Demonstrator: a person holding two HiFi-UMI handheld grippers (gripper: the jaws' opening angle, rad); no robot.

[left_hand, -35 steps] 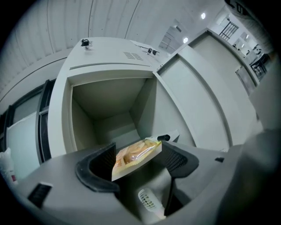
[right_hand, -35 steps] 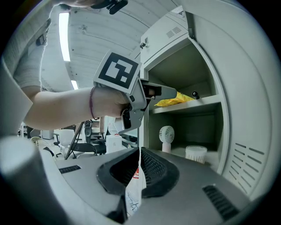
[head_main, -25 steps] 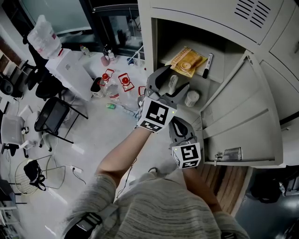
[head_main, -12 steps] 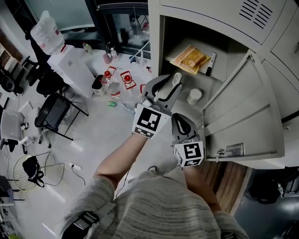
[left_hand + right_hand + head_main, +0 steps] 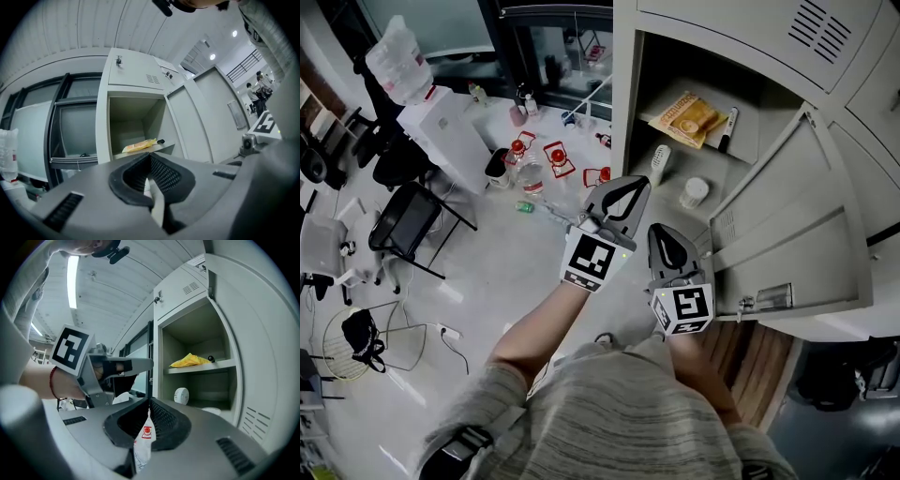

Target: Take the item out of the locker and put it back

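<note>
Left gripper (image 5: 636,182): it sits out in front of the locker (image 5: 623,103), to the near left of the opening. Its jaws have just been closing and are now pressed together with nothing between them.
What changed: a second ago those jaws stood spread around the item (image 5: 659,164), inside the lower bay. Now they are clear of it and well apart from it.
Item: a small white ribbed thing. It stands by itself on the lower shelf (image 5: 677,167), close to the left wall, and nothing touches it.
Right gripper (image 5: 663,231): it hangs on the near side just outside the locker mouth, tips pressed together and carrying nothing. The red-marked white thing that shows past its jaws in its own view looks to me like clutter further off, not something pinched.
Cup (image 5: 694,192): white, on the same shelf to the right of the item and apart from it. It sits where it sat before.
Upper shelf (image 5: 746,141): a yellow packet (image 5: 694,114) and a marker (image 5: 727,128) lie side by side at the far end, undisturbed.
Door (image 5: 797,216): swung wide open to the right.
Meaning: the item is released and left standing in the locker, so I judge the put-back half done. Both tongs are free for whatever comes next.
</note>
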